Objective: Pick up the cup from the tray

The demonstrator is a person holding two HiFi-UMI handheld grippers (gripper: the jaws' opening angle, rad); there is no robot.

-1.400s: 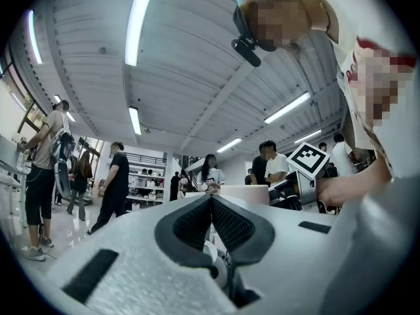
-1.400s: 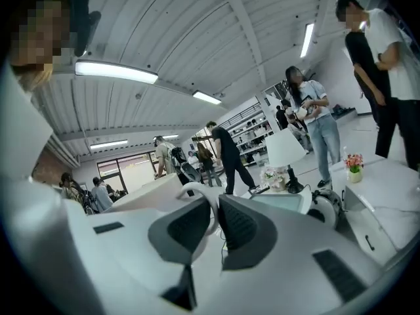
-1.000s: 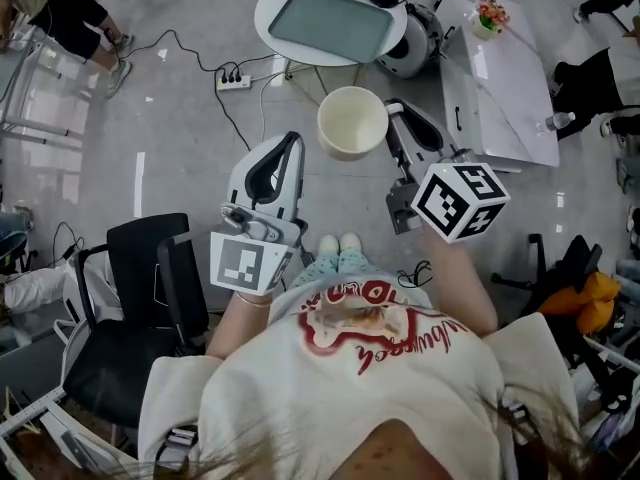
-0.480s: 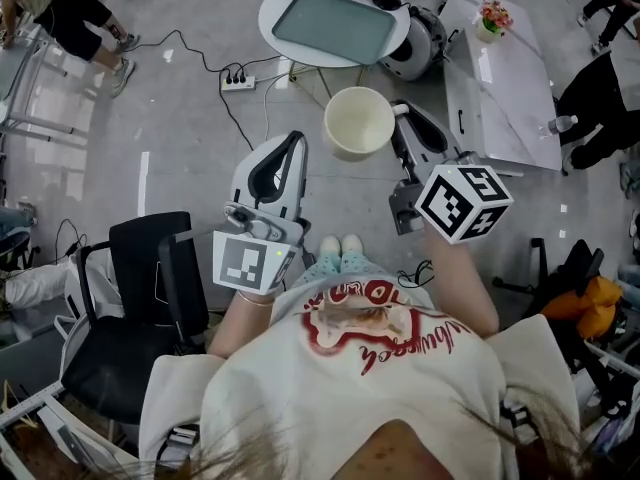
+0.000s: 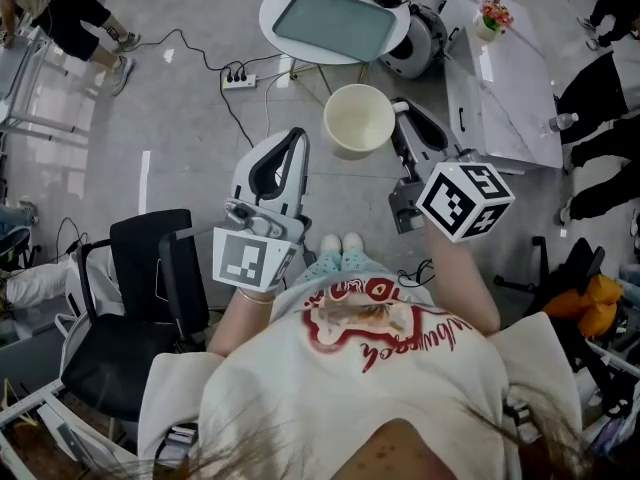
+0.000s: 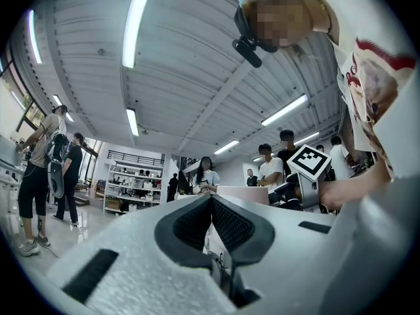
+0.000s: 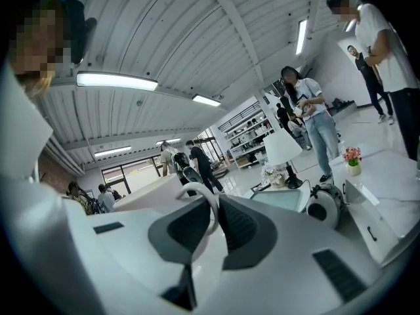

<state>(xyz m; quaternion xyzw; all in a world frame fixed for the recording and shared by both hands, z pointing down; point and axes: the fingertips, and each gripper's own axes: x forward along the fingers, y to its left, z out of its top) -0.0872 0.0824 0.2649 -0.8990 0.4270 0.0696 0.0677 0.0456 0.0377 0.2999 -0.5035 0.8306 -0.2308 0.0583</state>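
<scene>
A cream cup (image 5: pixel 359 118) hangs in the air above the floor, its mouth facing the head camera. My right gripper (image 5: pixel 397 109) is shut on the cup's handle (image 7: pixel 205 202), a white loop pinched between the dark pads, with the cup body (image 7: pixel 147 190) to the left of the jaws. The grey tray (image 5: pixel 328 23) lies on a round white table (image 5: pixel 272 3) further ahead, also seen as the tray (image 7: pixel 283 199) in the right gripper view. My left gripper (image 5: pixel 291 139) is held beside the cup, shut, with nothing between its pads (image 6: pixel 226 223).
A power strip (image 5: pixel 237 79) with cables lies on the floor near the table. A white counter (image 5: pixel 500 78) with a small flower pot (image 5: pixel 492 18) runs along the right. A black chair (image 5: pixel 130 308) stands at my left. Several people stand around the room.
The cup and my right gripper have drifted slightly to the right. The left gripper has barely moved.
</scene>
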